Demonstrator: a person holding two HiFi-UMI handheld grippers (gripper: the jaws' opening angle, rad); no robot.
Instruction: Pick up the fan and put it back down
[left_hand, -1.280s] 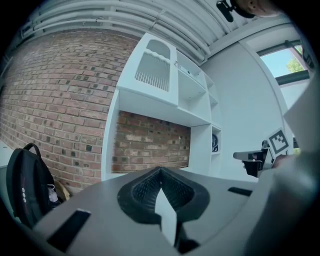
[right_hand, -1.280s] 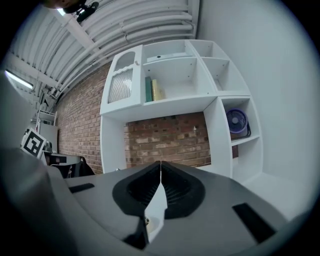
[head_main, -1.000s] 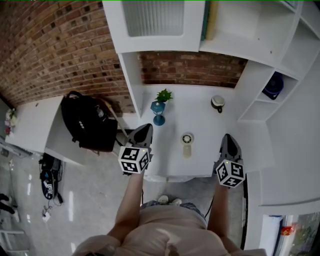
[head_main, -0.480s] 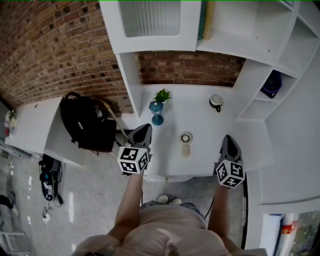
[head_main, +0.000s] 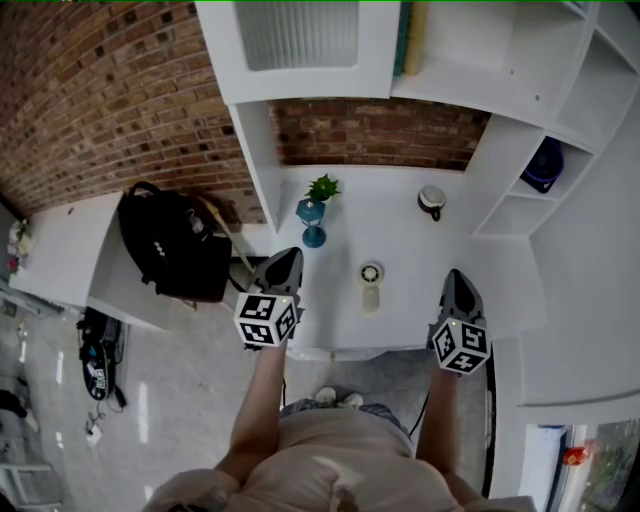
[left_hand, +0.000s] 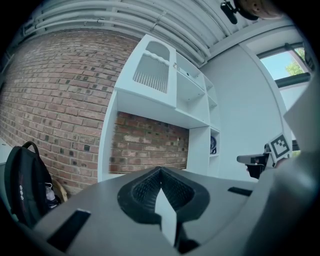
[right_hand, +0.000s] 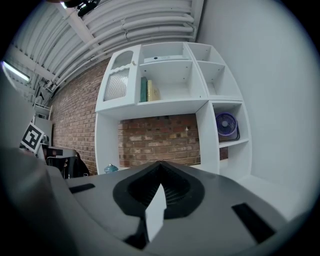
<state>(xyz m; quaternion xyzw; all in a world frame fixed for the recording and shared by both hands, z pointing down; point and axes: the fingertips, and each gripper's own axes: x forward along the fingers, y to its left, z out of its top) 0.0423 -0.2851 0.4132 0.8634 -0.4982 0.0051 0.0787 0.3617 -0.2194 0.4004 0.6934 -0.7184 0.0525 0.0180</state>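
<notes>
A small cream hand fan (head_main: 371, 282) lies flat on the white desk (head_main: 400, 240), round head away from me and handle toward me. My left gripper (head_main: 288, 257) hovers at the desk's front left edge, left of the fan and apart from it. To the fan's right, also clear of it, my right gripper (head_main: 455, 276) hangs over the front right part. Both are shut with nothing between the jaws, as the left gripper (left_hand: 161, 171) and right gripper (right_hand: 160, 165) show in their own views. Neither gripper view shows the hand fan.
A blue vase with a green plant (head_main: 315, 214) stands at the desk's back left, and a small round dark-and-white object (head_main: 432, 201) at the back right. A purple fan (right_hand: 226, 124) sits on a right-hand shelf. A black backpack (head_main: 171, 243) leans left of the desk.
</notes>
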